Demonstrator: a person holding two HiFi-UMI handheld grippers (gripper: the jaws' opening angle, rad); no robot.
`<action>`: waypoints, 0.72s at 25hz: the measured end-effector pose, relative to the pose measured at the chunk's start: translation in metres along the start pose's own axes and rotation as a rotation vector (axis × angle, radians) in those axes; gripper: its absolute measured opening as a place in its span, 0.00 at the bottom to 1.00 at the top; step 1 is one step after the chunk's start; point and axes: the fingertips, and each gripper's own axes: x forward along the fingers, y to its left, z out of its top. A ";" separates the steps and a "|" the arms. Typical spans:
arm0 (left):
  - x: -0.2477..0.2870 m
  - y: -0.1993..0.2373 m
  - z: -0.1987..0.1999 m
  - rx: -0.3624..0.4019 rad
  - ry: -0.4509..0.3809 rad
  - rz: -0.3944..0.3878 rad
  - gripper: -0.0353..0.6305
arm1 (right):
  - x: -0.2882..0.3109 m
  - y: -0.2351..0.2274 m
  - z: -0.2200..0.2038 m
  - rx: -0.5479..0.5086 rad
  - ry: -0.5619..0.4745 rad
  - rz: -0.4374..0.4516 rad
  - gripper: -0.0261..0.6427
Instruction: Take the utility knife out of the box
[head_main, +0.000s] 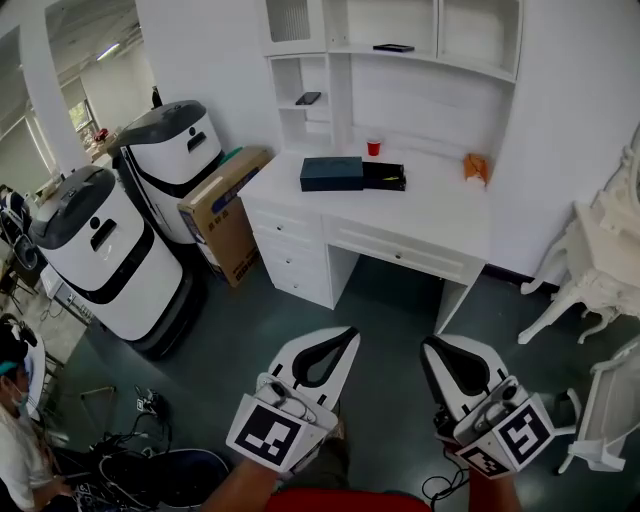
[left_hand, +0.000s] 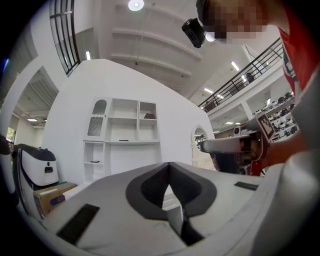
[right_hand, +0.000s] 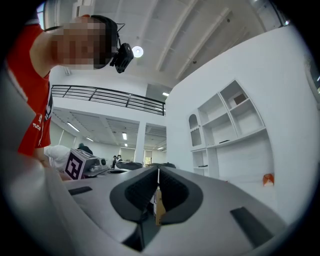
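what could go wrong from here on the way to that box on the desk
1. The left tool and the right tool both have their jaws together. Reaching the dark box like that could shove it along the desk rather than grip anything.
2. The red cup stands just behind the box and could get knocked over.
3. A loose cable lies on the floor below the right tool, a possible snag.

Dark blue-green box, flat and rectangular, lying level on the white desk, toward its back left. Black open tray touching the box's right side, holding a small yellowish thing, too small to identify.
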 end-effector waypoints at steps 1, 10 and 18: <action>0.009 0.013 0.000 0.004 -0.002 -0.003 0.11 | 0.014 -0.009 -0.001 -0.002 0.001 -0.004 0.06; 0.089 0.121 -0.004 0.017 -0.001 -0.041 0.11 | 0.134 -0.088 -0.009 -0.033 -0.014 -0.013 0.05; 0.152 0.191 -0.019 -0.011 0.027 -0.040 0.11 | 0.198 -0.149 -0.025 -0.040 0.025 -0.005 0.03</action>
